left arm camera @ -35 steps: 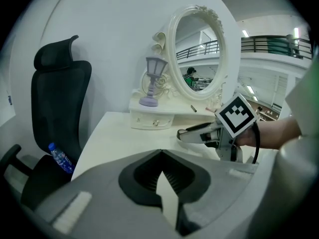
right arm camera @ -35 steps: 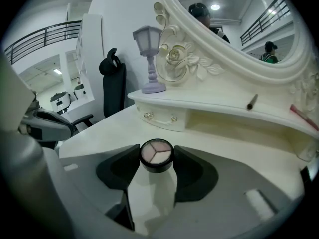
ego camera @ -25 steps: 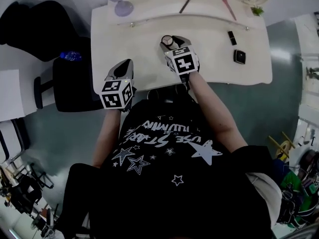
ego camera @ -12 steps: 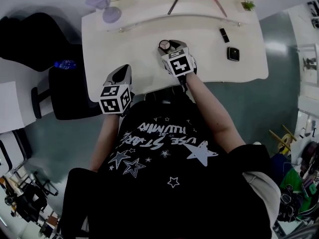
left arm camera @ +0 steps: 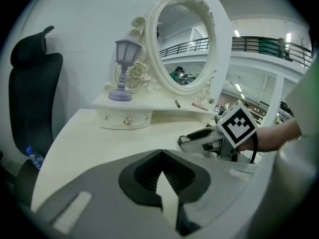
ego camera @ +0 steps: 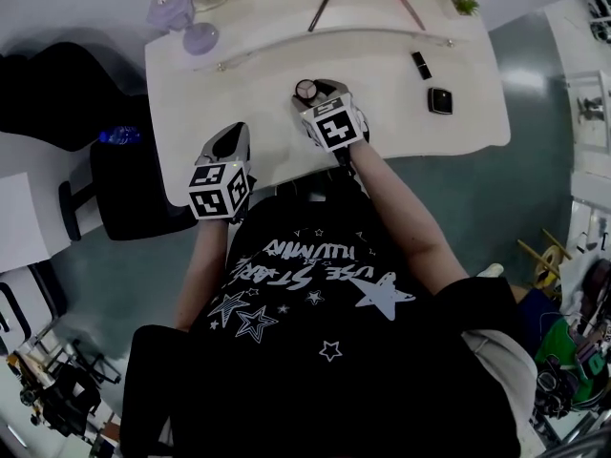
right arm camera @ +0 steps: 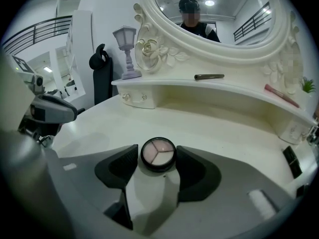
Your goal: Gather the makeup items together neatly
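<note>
- As the jaws of my right gripper (right arm camera: 158, 157) have just been opening a bit, the round compact (right arm camera: 158, 152) sits between them, mid-frame, on the table (right arm camera: 99, 126).
- My left gripper (left arm camera: 160, 152) is closed, empty.

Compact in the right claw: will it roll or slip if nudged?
The compact is a flat disc lying face up, so it probably slides rather than rolls. Its glossy rim and the smooth table suggest it may slip. The uncovered powder is likely fragile. The right claw has just opened its jaws slightly around it.
</note>
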The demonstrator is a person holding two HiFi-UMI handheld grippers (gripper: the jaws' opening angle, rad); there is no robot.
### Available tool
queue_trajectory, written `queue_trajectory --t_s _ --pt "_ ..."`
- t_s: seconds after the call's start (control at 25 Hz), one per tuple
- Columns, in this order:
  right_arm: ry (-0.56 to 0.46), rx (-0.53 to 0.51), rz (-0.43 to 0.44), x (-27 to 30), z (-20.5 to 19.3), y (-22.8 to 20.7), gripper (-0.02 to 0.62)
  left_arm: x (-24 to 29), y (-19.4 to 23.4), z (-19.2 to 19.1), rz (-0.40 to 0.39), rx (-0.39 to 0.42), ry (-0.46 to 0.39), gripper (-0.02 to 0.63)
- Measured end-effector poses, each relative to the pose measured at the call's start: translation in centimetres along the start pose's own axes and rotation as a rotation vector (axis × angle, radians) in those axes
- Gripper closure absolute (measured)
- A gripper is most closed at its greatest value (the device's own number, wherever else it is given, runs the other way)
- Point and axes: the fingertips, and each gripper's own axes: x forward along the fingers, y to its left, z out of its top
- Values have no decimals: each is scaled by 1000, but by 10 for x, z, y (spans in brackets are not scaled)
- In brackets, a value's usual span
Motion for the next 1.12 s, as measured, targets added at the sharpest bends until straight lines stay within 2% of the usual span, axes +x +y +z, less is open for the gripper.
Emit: queue_trajectory --t_s 0.08,0.36,0.52,0.92,1.12 --pt "-5 1 14 -2 0 2 272 3 -1 1 -5 1 2 604" --pt "-54 35 -25 -32 -4 -20 153 17 -8 10 -39 17 2 604" --pt "-72 89 -101 -56 -18 -50 140 29 -24 17 -78 38 0 604" --pt "-91 310 -349 -133 -79 -149 138 68 -94 29 -206 129 23 604" --pt "-93 378 -433 -164 -102 -190 140 84 -125 36 -242 161 29 604"
